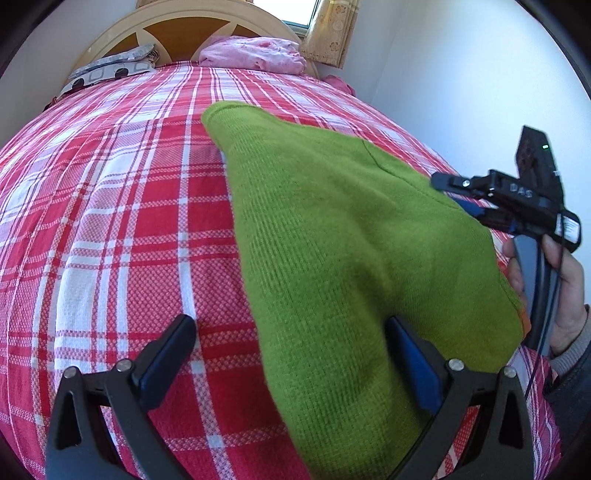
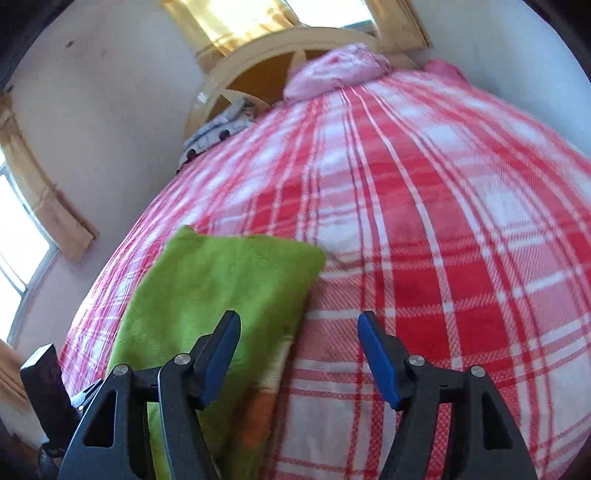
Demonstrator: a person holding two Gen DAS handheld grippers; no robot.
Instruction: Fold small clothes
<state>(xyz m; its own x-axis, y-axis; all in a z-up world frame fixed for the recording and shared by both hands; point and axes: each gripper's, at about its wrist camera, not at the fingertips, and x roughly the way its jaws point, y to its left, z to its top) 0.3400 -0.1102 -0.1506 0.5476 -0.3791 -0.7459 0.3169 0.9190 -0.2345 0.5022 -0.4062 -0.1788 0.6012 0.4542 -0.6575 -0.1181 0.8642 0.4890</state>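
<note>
A green knit garment [image 1: 332, 240] lies folded into a long strip on the red and white checked bedspread [image 1: 110, 221]. My left gripper [image 1: 291, 332] stands open low over its near end, the left finger above the bedspread, the right finger above the cloth. Farther right, a hand holds my right gripper [image 1: 454, 182] at the garment's right edge. In the right wrist view my right gripper [image 2: 298, 321] is open and grips nothing; the garment [image 2: 221, 288] lies under its left finger and the bedspread [image 2: 443, 258] under its right. An orange patch [image 2: 255, 417] shows near the garment's close edge.
A crumpled pink bundle [image 1: 255, 55] and a patterned pillow [image 1: 110, 70] lie at the wooden headboard [image 1: 177, 33]. A white wall [image 1: 461, 74] runs along the bed's right side. A gold curtain [image 1: 328, 33] hangs by the window.
</note>
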